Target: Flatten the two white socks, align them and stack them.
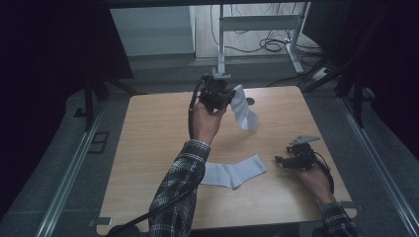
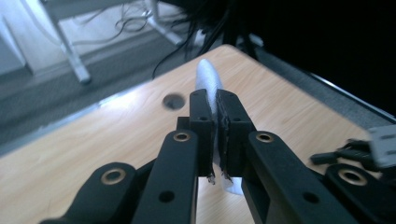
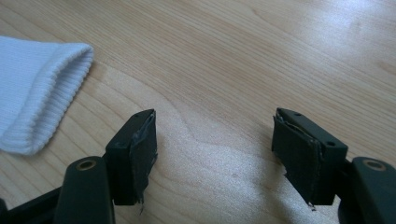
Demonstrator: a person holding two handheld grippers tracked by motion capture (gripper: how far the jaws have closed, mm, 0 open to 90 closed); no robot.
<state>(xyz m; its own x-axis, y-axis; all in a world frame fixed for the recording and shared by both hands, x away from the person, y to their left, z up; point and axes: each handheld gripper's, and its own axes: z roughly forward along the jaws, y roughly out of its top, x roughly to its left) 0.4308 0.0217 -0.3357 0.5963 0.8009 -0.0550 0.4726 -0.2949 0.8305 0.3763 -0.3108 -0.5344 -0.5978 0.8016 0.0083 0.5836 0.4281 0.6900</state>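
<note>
— Left hand (image 1: 206, 121)?
— Raised above the table (image 1: 158, 148), forearm in a plaid sleeve (image 1: 180, 187) slanting up from the near edge. Left gripper (image 1: 217, 96) held high over the far part of the table, near the round hole (image 1: 249, 101) in the top.
— Jaws?
— Pinched tight on a white sock (image 1: 244, 112); in the left gripper view, cloth squeezed between the pads (image 2: 203, 126) and poking out past them.
— Lie of that sock?
— Hanging clear of the table, long axis slanting down and to the right from the grip, free end lowest.
— Right hand (image 1: 311, 175)?
— Low, resting at the table's right side, well apart from the hole. Right gripper (image 1: 285, 160) pointing left, roughly level.
— Jaws there?
— Standing apart, bare wood between the pads (image 3: 140, 149), nothing held.
— Second sock (image 1: 234, 173)?
— Flat on the table near its front edge, long axis left to right, bent in the middle. Ribbed cuff (image 3: 56, 88) toward the right gripper, just short of its tips, not touching.
</note>
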